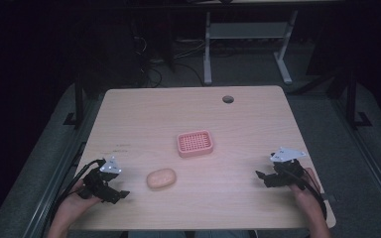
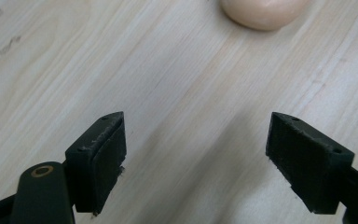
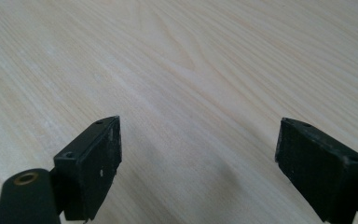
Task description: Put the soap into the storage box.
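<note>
A: Near 7 o'clock on the table (image 1: 258, 208), left gripper (image 1: 120, 194) rests low, jaws spread wide, nothing between them. Right gripper (image 1: 259, 175) sits near 4 o'clock, jaws likewise parted and bare.

B: Location of the soap?

A: Soap bar (image 1: 161, 178) lies flat on the wood, just toward 6 o'clock from table centre, near the left gripper and at 2 o'clock from it. In the left gripper view its rounded end (image 2: 264, 13) shows ahead at 1 o'clock, apart from both pads. Pink soap dish (image 1: 195, 143) stands at centre, at 1 o'clock from the bar, not touching it.

B: Handling estimate?

A: Judgement only: light, rigid, smooth oval, likely slippery. Curved flanks could squirt out of flat pads if pinched off-centre.

B: Grip site?

A: Across the short axis at mid-length, pads square on the two long sides, low toward the table. Firm closure, not hard; surface may dent or mark. Left gripper is the closer one.
</note>
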`<state>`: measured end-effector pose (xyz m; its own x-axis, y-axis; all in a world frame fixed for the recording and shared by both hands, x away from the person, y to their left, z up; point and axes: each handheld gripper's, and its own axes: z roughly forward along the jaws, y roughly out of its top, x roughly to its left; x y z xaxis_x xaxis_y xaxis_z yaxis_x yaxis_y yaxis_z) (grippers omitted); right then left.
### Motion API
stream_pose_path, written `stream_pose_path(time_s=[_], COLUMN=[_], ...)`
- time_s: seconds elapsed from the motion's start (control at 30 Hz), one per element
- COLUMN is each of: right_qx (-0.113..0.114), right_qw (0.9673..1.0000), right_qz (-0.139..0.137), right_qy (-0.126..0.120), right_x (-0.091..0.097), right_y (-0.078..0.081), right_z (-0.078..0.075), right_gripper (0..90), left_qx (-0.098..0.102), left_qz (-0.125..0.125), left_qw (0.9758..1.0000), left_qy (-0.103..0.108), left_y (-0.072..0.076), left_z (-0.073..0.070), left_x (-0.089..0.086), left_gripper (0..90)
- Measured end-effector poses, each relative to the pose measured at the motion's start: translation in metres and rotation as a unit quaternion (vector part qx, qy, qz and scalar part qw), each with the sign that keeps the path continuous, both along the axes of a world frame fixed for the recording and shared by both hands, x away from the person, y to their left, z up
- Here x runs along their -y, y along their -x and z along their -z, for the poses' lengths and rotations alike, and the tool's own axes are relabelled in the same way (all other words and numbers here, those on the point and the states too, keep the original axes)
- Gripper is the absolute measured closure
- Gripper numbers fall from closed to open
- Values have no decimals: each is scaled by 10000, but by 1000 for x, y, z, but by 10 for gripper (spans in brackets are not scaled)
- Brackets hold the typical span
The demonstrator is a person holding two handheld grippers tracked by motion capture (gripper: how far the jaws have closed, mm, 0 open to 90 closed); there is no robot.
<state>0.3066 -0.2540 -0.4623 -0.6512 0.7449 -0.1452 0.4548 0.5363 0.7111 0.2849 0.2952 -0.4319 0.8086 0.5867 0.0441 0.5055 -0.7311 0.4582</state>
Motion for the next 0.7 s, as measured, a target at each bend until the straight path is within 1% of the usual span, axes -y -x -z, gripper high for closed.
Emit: stream_pose_path(time_s=[0.03,0.2,0.27,0.33,0.4,0.47,0.53,0.57,0.7], right_qx=[-2,-8,-9,1,-9,34,18,-1,17], right_qw=[10000,10000,10000,10000,10000,10000,10000,9999,9999], right_qz=[-15,-30,-33,-30,-42,-65,-67,-124,-145], right_qy=[9,5,-5,9,5,29,29,48,39], right_x=[0,0,0,0,-1,-1,-2,-3,-3], right_y=[0,0,0,0,0,0,0,0,0], right_z=[0,1,1,1,0,0,0,0,0], right_gripper=[139,139,139,139,139,139,139,139,139], left_qx=[21,-36,-29,-5,17,25,22,9,16], left_qz=[22,52,85,121,158,170,191,190,223], left_qw=[10000,10000,10000,9999,9999,9999,9998,9998,9997], left_qy=[-8,-48,-20,-39,-1,-17,-1,-3,-38], left_y=[0,0,0,1,1,2,2,3,3], left_z=[0,1,1,0,-1,-2,-1,-1,-2], left_x=[1,5,6,8,10,12,13,14,18], left_gripper=[201,201,201,201,202,201,201,201,201])
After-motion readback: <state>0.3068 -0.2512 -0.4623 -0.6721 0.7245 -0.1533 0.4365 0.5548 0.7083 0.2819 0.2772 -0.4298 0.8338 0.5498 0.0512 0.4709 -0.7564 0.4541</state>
